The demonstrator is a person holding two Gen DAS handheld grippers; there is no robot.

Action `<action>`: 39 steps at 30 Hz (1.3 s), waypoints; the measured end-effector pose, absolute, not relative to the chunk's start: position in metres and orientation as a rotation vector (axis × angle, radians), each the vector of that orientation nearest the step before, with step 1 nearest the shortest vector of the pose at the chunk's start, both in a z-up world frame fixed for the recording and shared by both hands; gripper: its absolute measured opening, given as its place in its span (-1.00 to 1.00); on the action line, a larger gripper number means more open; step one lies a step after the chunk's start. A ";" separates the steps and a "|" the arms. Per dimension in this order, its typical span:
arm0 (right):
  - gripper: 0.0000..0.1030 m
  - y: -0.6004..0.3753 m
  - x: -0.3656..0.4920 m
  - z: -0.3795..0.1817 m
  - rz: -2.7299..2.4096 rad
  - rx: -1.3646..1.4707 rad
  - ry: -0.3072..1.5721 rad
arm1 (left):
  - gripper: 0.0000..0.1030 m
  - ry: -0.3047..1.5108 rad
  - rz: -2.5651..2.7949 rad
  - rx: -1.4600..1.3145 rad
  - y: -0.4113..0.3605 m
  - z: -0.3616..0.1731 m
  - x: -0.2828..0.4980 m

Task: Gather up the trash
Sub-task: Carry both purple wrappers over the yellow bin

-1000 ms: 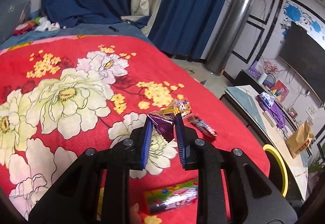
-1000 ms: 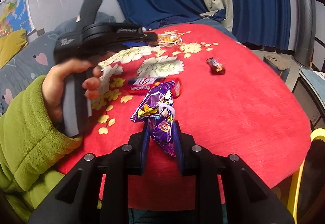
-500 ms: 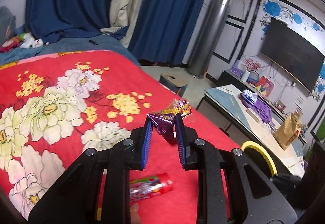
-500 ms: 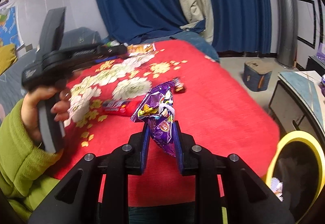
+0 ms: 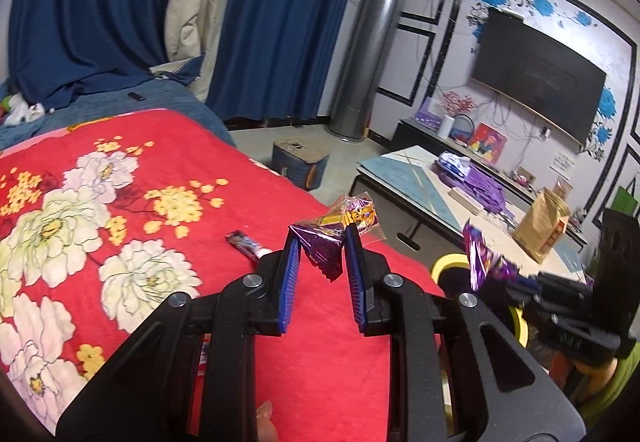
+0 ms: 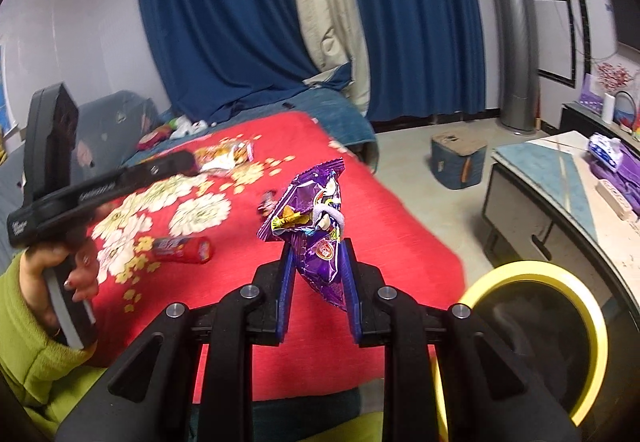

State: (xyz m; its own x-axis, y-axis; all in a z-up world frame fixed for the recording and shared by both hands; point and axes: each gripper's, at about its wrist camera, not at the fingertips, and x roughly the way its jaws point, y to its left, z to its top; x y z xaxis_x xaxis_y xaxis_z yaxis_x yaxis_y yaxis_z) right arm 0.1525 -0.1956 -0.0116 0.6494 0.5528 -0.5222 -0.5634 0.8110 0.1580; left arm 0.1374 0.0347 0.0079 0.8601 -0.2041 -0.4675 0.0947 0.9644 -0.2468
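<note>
Left gripper (image 5: 322, 242) is clamped narrowly on a crumpled wrapper (image 5: 324, 248); right gripper (image 6: 316, 262) likewise on a purple packet (image 6: 314, 226). Both are held clear of the red blanket (image 6: 392, 234), presumably for dropping into the yellow-rimmed bin (image 6: 576, 282).

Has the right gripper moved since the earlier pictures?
Yes. The right gripper, shut on the purple snack wrapper, swung right, off the red floral blanket, toward the yellow-rimmed bin.

Red blanket (image 5: 248, 201) showing white and yellow flower print, filling lower left of left wrist frame. Purple foil wrapper (image 5: 324, 250) glinting with gold-yellow print at centre. Purple snack bag (image 6: 316, 234) carrying yellow and white print. Bin (image 6: 560, 274) showing yellow rim, black inside, lower right. Curtains (image 6: 224, 21) hanging dark blue. Sleeve (image 6: 24, 358) showing lime green.
</note>
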 end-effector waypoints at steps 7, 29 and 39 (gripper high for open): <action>-0.58 -0.233 0.159 -0.008 0.554 0.010 0.567 | -0.68 0.524 -0.226 -0.176 0.000 0.006 0.140; -0.58 -0.334 0.169 -0.021 0.340 0.117 0.570 | -0.68 0.558 -0.410 -0.086 -0.107 -0.010 0.152; -0.58 -0.379 0.174 -0.044 0.217 0.142 0.624 | -0.68 0.596 -0.505 -0.016 -0.164 -0.027 0.163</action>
State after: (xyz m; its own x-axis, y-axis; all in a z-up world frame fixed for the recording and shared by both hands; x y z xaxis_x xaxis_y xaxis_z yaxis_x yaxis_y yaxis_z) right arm 0.1736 -0.3792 -0.0436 0.7897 0.2439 -0.5628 -0.1583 0.9675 0.1972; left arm 0.1629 -0.1637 -0.0270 0.7100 -0.4597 -0.5335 0.4507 0.8787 -0.1573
